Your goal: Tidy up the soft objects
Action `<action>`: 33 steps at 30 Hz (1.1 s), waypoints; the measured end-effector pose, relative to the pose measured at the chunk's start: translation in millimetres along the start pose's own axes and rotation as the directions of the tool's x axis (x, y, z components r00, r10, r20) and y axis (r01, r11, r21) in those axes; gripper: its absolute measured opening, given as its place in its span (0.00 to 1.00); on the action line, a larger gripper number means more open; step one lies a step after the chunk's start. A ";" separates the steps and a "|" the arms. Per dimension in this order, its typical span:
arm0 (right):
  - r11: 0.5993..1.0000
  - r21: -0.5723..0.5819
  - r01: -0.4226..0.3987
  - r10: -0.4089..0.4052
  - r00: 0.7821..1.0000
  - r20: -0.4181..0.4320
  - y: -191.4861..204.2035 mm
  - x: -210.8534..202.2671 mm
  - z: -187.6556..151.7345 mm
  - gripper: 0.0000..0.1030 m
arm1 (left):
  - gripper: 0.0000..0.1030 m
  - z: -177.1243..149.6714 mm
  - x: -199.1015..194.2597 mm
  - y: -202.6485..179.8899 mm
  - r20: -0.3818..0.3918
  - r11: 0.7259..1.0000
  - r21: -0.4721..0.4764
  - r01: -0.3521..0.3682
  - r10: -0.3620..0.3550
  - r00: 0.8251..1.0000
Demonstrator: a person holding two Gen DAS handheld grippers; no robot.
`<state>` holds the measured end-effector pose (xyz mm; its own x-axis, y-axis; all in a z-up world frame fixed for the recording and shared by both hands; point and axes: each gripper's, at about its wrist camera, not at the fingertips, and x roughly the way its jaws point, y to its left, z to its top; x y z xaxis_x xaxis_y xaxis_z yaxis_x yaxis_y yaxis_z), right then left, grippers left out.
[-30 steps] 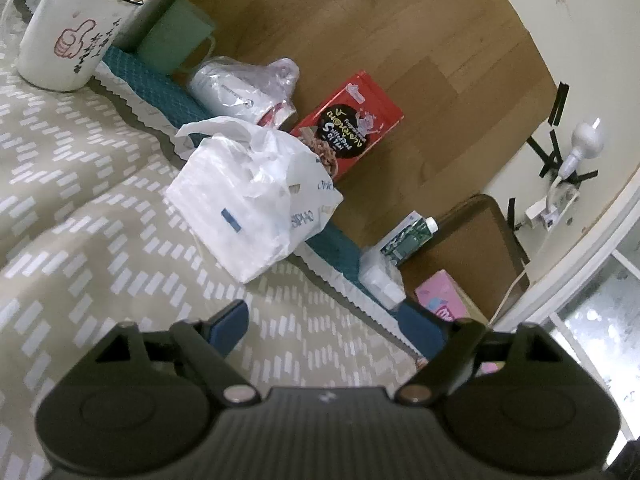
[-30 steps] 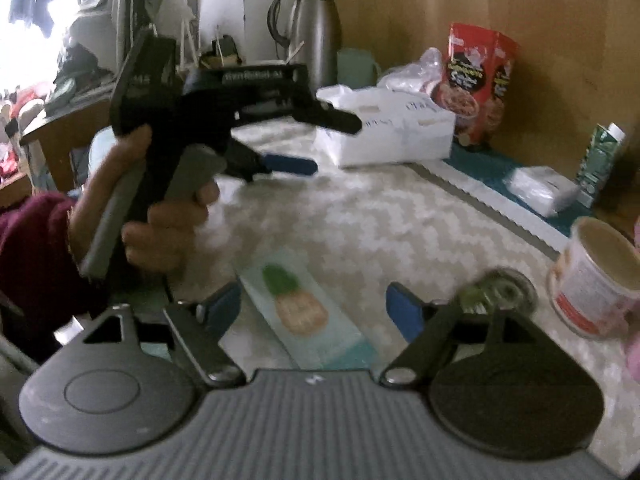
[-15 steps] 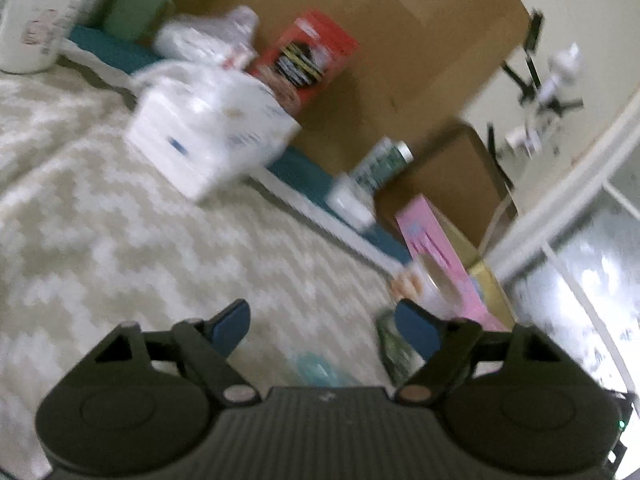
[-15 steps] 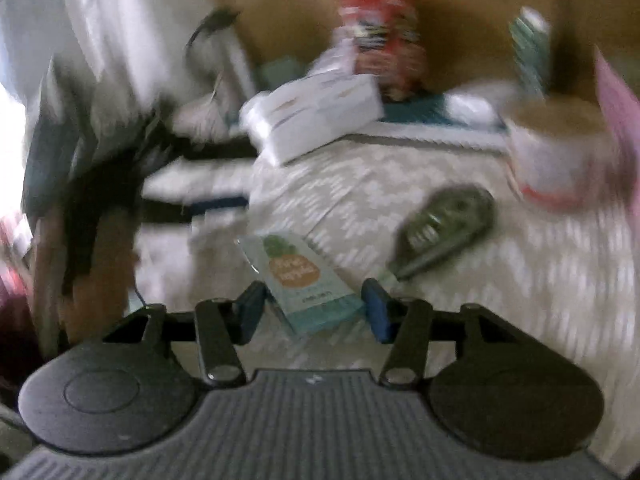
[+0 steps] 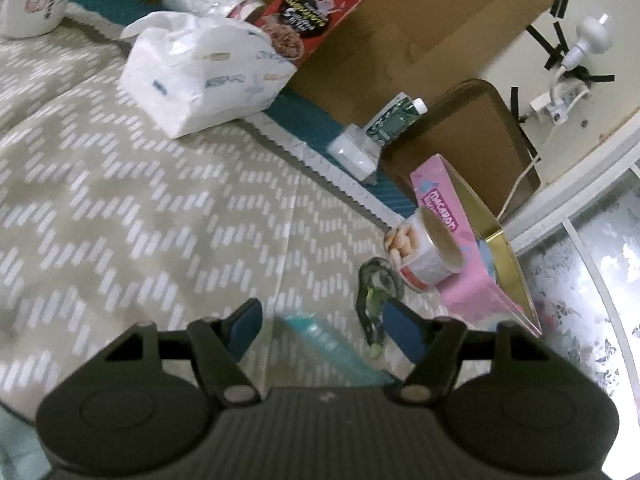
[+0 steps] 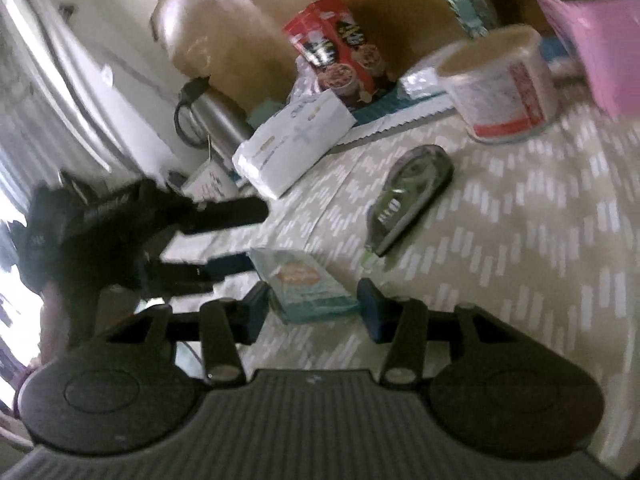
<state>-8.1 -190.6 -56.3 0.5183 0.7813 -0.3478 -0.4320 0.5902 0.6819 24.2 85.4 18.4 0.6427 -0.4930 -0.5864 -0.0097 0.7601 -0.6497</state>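
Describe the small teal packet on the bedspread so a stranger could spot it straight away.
Start from the beige chevron bedspread and find the round snack tub near its edge. Come toward the camera past the green correction-tape dispenser; the teal packet lies flat between the right gripper's closing jaws. It alone is thin, teal, with an orange picture on its face.

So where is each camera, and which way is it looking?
Left wrist: sits on the left gripper, looking down across the cloth at the tissue pack; only its closing fingers show.
Right wrist: sits on the right gripper, closing around the teal packet; the left gripper and a hand show.
Shared: packet, tape dispenser, tub, red box.
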 end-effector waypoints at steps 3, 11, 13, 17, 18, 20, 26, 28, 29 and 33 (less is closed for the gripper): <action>1.000 0.001 0.004 -0.004 1.000 0.011 0.7 0.0 0.3 0.48 | 0.66 -6.0 1.1 -3.4 -0.035 0.999 -0.026 0.033 -0.034 0.999; 0.998 -0.056 0.039 -0.037 0.999 0.035 3.6 -7.1 -4.3 0.43 | 0.17 -8.3 34.9 -37.6 -0.082 0.998 0.053 0.044 -0.040 0.996; 0.992 -0.105 0.066 -0.058 0.996 0.075 6.3 -17.5 -5.8 0.42 | 0.16 -3.1 36.1 -55.5 -0.081 0.990 0.103 0.098 -0.089 0.993; 0.978 -0.160 0.137 -0.103 0.974 0.202 9.8 -40.4 0.0 0.42 | 0.16 6.7 46.7 -106.2 -0.077 0.957 0.247 0.154 -0.139 0.987; 0.974 -0.162 0.157 -0.116 0.965 0.235 8.9 -46.5 3.6 0.42 | 0.16 10.1 52.3 -120.0 -0.082 0.945 0.279 0.172 -0.155 0.985; 0.970 -0.151 0.189 -0.137 0.944 0.300 4.0 -61.0 13.4 0.42 | 0.16 18.2 64.9 -142.7 -0.098 0.924 0.320 0.210 -0.189 0.977; 0.931 -0.130 0.342 -0.247 0.849 0.468 -17.3 -99.9 52.2 0.42 | 0.17 38.0 118.7 -220.6 -0.143 0.847 0.431 0.310 -0.276 0.951; 0.914 -0.112 0.391 -0.285 0.813 0.508 -27.0 -108.9 64.6 0.42 | 0.19 41.7 141.6 -244.4 -0.158 0.828 0.452 0.331 -0.291 0.944; 0.903 -0.102 0.416 -0.306 0.793 0.527 -34.5 -113.7 71.6 0.42 | 0.19 41.9 153.1 -253.9 -0.166 0.819 0.462 0.339 -0.296 0.941; 0.828 -0.054 0.557 -0.429 0.694 0.578 -62.3 -114.0 96.4 0.42 | 0.27 33.5 199.3 -285.6 -0.177 0.796 0.508 0.328 -0.276 0.945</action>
<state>30.9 -336.0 2.9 0.9718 0.1713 -0.1618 -0.1090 0.9355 0.3362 180.8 -215.8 103.3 0.4740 -0.7507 -0.4603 0.5925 0.6586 -0.4640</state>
